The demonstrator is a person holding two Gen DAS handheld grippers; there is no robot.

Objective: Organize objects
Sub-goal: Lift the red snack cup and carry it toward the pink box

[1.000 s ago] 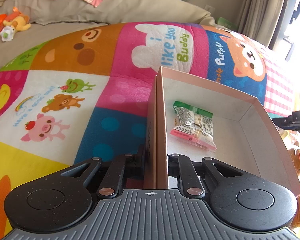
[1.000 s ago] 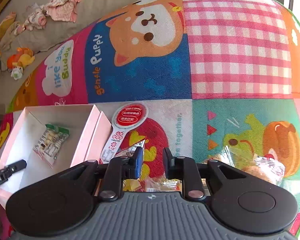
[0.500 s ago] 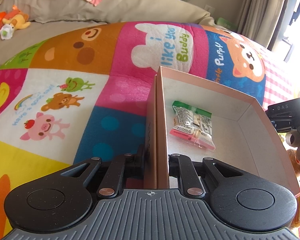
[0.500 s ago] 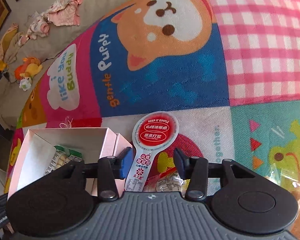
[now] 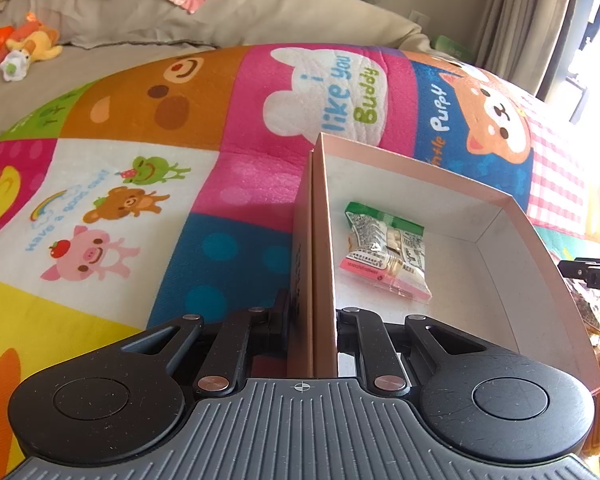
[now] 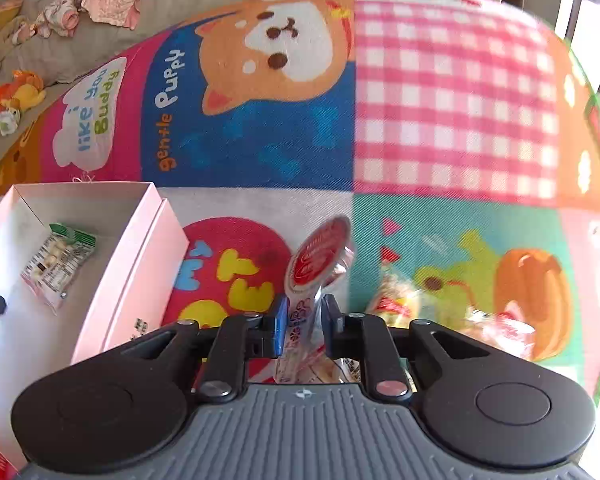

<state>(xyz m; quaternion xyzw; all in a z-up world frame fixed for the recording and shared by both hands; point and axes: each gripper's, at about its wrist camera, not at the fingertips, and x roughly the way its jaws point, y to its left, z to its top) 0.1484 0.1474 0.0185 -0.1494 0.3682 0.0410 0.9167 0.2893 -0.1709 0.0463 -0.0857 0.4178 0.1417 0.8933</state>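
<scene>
Evidently the left hand-held gripper (image 5: 312,316) is clamped on the near wall of the pink box (image 5: 500,204), one finger outside and one inside, most likely to keep the light cardboard from sliding on the soft play mat (image 5: 140,184) while snacks go in. One snack packet (image 5: 384,252), green at the top and pink at the bottom, already lies flat on the box floor, near the middle.

The right hand-held gripper (image 6: 303,326) has its blue-padded fingers closed on the narrow neck of the lollipop-shaped packet (image 6: 320,256), with the round red label standing up beyond the fingertips. Gripping the neck rather than the wide disc suits the narrow jaws. The packet looks raised off the mat, though blur makes that hard to confirm. The box sits to the left of this gripper, well within reach, so my guess is the packet goes there next. Other crinkly wrapped snacks (image 6: 496,328) lie on the mat to the right, not yet sorted.

Half a second earlier the right jaws stood wide apart around the packet, which lay flat on the mat; now they have pinched it and tilted it upright. The left grip on the box wall is unchanged, and the packet inside has not shifted.
</scene>
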